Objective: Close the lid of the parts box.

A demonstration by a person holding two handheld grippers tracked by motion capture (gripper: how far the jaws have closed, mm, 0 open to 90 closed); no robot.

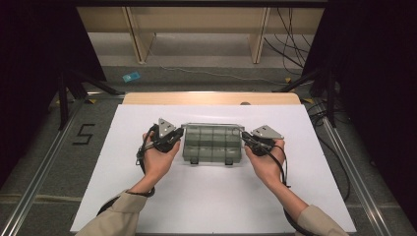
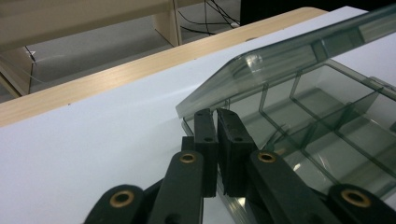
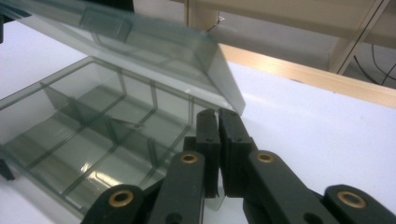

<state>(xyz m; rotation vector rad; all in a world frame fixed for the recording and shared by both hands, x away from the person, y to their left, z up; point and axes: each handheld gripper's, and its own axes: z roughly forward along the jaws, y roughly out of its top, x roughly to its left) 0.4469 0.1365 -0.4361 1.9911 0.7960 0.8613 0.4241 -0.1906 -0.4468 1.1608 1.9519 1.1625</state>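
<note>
A smoky clear plastic compartment box (image 1: 211,145) lies mid-table with its two latches toward the person. In the left gripper view its lid (image 2: 280,60) is tilted up off the divided base (image 2: 327,121). My left gripper (image 2: 215,112) is shut, its tips under the lid's near corner at the box's left side (image 1: 179,132). My right gripper (image 3: 218,112) is shut as well, its tips touching the raised lid (image 3: 140,46) at its corner above the base (image 3: 93,121), on the box's right side (image 1: 243,135). The compartments look empty.
A white sheet (image 1: 147,206) covers the table, with a wooden edge (image 1: 211,98) at the far side. Beyond it are floor, wooden frame legs (image 1: 258,44) and cables (image 1: 290,49). Black stands flank the table.
</note>
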